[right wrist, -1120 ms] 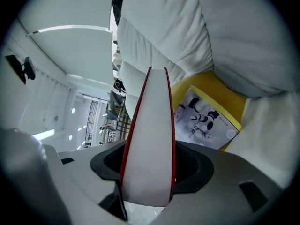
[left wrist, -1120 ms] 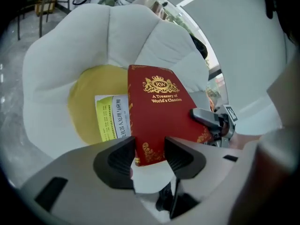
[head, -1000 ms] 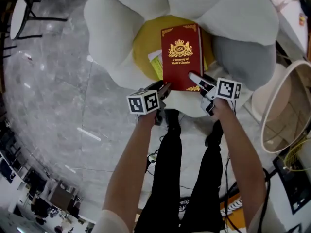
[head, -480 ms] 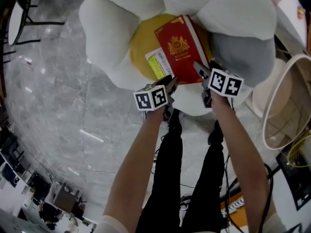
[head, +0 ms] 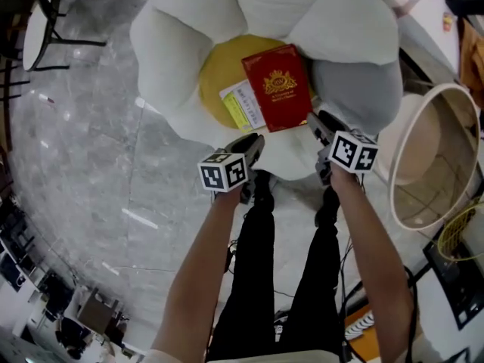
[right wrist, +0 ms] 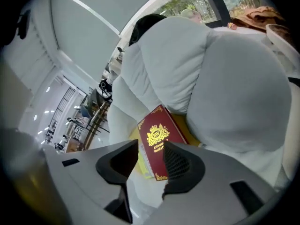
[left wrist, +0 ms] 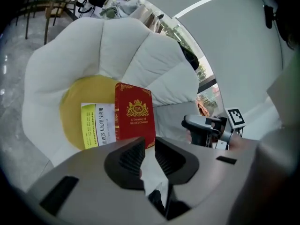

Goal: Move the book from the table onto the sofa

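Note:
The red book with a gold crest lies flat on the yellow middle cushion of the white flower-shaped sofa, partly over a white-and-green book. My left gripper hangs just short of the red book's near edge, apart from it. In the left gripper view the red book shows beyond the left gripper. My right gripper sits off the book's near right corner, not touching; its own view shows the red book past the right gripper. Both pairs of jaws have just been closing, with nothing between them.
A round white basket-like stand is close on the right. A grey cushion petal borders the book's right side. The person's dark legs stand below the grippers on grey marble floor. A dark chair frame is at far left.
Both grippers have come off the red book's near edge and drawn back toward the person. The book now rests free on the cushion, turned a little. Both jaw gaps look narrower.

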A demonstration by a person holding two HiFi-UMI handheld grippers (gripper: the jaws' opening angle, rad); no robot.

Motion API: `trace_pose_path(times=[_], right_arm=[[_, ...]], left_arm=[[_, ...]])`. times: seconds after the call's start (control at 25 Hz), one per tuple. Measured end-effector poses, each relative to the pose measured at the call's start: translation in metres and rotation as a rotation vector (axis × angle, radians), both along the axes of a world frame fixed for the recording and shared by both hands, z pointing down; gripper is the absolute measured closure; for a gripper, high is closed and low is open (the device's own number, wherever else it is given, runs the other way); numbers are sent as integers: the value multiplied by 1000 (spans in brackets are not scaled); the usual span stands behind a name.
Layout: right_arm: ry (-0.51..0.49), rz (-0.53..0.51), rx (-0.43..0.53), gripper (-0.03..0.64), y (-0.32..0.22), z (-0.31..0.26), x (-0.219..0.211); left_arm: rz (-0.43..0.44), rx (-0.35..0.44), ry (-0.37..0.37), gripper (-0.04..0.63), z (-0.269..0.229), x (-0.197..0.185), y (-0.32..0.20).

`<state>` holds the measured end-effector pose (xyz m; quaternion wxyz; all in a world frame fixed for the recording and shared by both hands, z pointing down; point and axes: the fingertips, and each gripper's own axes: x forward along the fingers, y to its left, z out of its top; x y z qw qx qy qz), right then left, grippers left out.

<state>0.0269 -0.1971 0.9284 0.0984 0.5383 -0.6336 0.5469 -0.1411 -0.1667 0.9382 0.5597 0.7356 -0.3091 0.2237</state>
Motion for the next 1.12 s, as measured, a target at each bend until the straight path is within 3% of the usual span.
trace_pose_path(times=[0.04,0.12,0.32,0.52,0.64,0.96,1.12], right_arm=[[-19,-12,13,452,10,-11,-1],[-61,-42,45,462,31,-37,-4],[-130,-123,108,558,89,-115,3],[-190,-237,160,575,143,-201,28],[-200,-280,191,577,165,-253,45],[-115,-437,283,577,213,-380,93],[-55,-427,274,577,244,-421,120]], left_arm=[[-6,9,2,540,-12,-2,7],[-21,21,3,571,-37,-6,23],[-4,55,-32,594,-110,-5,84],[-56,98,-82,594,-181,1,142],[-120,140,-76,595,-235,6,163],[-170,278,-90,595,-362,33,202],[-225,288,-53,594,-421,28,236]])
